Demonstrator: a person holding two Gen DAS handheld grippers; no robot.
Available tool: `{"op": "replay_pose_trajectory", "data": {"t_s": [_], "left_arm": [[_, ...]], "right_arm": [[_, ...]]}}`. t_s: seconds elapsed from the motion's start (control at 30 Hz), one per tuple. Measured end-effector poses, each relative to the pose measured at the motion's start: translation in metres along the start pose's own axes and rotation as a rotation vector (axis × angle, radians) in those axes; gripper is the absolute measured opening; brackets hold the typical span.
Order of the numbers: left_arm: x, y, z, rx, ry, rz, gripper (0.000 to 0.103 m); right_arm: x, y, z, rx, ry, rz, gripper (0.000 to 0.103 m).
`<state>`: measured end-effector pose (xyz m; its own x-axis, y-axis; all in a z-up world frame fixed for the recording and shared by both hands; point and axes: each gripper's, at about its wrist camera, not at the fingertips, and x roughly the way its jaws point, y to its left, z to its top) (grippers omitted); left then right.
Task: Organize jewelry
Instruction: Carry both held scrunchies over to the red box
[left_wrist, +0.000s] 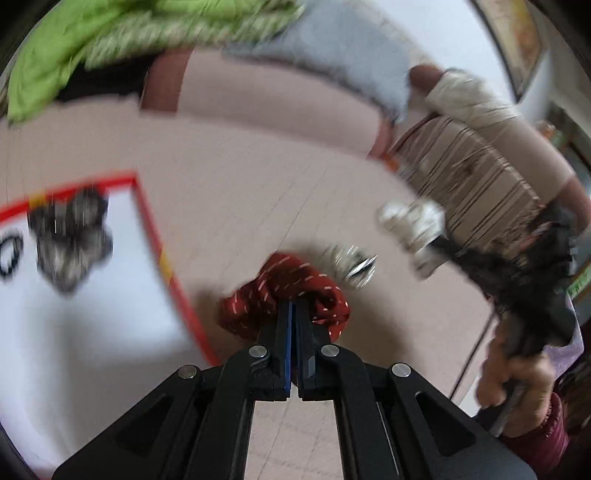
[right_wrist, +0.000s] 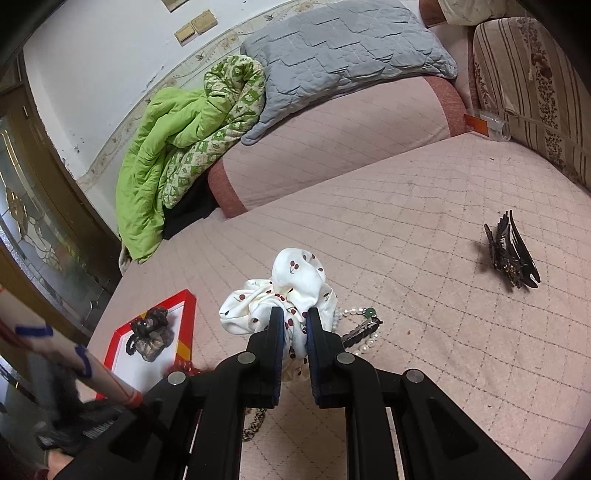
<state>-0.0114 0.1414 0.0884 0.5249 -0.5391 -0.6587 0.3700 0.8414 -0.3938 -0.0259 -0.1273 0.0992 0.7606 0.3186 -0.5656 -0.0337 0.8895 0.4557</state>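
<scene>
While the left hand-held gripper (left_wrist: 294, 310) pinches the red scrunchie (left_wrist: 286, 295) just beside the red-rimmed tray (left_wrist: 162, 254) on the pink bed (right_wrist: 424, 229), its jaws are fully closed. The right hand-held gripper (right_wrist: 295, 319) clamps the white cherry-print scrunchie (right_wrist: 291, 286), near the pearl string (right_wrist: 354, 314).

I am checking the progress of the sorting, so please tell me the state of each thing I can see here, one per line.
Left gripper: shut on the red scrunchie.
Right gripper: shut on the white cherry scrunchie.
Red-rimmed tray: lies flat and holds a dark scrunchie.
Pearl string: loose on the bed cover, with a hair clip across it.
Black claw clip: lies alone on the cover.
</scene>
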Motion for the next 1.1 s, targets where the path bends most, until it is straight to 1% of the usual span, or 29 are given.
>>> {"op": "replay_pose_trajectory", "data": {"t_s": [0.07,0.2,0.37,0.4,0.43,0.47,0.53,0.57,0.7,0.73,0.77,0.8,0.83,0.9,0.97,1.0,1.03,1.1], "left_arm": [[0.0,-0.001,0.001,-0.008,-0.01,-0.023,0.001],[0.005,0.001,0.005,-0.032,-0.017,-0.033,0.003],[0.0,-0.011,0.011,-0.014,-0.06,-0.057,0.003],[0.0,-0.014,0.012,0.001,-0.057,-0.061,0.003],[0.002,-0.017,0.011,0.02,-0.048,-0.054,0.007],[0.003,-0.02,0.01,0.034,-0.039,-0.043,0.013],[0.013,-0.023,0.005,0.049,0.014,0.018,0.077],[0.016,-0.025,0.003,0.058,0.028,0.032,0.079],[0.033,-0.044,-0.008,0.177,0.082,0.075,0.079],[0.04,-0.049,-0.011,0.214,0.094,0.106,0.079],[0.046,-0.05,-0.013,0.229,0.105,0.132,0.077],[0.056,-0.051,-0.016,0.239,0.13,0.168,0.065],[0.066,-0.049,-0.018,0.235,0.165,0.194,0.038],[0.078,-0.044,-0.021,0.22,0.21,0.205,0.013],[0.079,-0.04,-0.021,0.231,0.194,0.225,0.011],[0.076,-0.041,-0.02,0.238,0.174,0.235,0.007],[0.071,-0.041,-0.018,0.235,0.144,0.235,0.005],[0.057,-0.039,-0.011,0.206,0.077,0.227,0.005]], "right_arm": [[0.001,0.002,0.0,-0.01,0.0,0.002,0.013],[0.0,-0.002,-0.001,-0.013,0.001,-0.008,0.013],[-0.004,-0.015,0.0,0.025,-0.003,-0.007,0.013],[-0.004,-0.016,0.0,0.027,0.0,-0.003,0.013],[-0.003,-0.016,0.0,0.028,0.003,0.001,0.013],[-0.003,-0.015,0.0,0.026,0.006,0.007,0.013],[-0.002,-0.013,-0.001,0.018,0.012,0.017,0.013],[-0.002,-0.013,-0.001,0.017,0.013,0.019,0.013],[-0.002,-0.014,-0.002,0.015,0.016,0.024,0.013],[-0.002,-0.015,-0.002,0.017,0.016,0.023,0.013],[-0.002,-0.016,-0.001,0.019,0.017,0.023,0.013],[-0.001,-0.017,-0.001,0.021,0.018,0.022,0.013],[-0.001,-0.018,-0.001,0.023,0.019,0.021,0.013],[-0.001,-0.019,-0.001,0.026,0.022,0.022,0.013],[-0.002,-0.019,-0.001,0.025,0.021,0.023,0.013],[-0.002,-0.019,-0.001,0.022,0.02,0.023,0.013],[-0.002,-0.019,-0.001,0.022,0.018,0.024,0.013],[-0.003,-0.019,0.0,0.027,0.015,0.032,0.013]]}}
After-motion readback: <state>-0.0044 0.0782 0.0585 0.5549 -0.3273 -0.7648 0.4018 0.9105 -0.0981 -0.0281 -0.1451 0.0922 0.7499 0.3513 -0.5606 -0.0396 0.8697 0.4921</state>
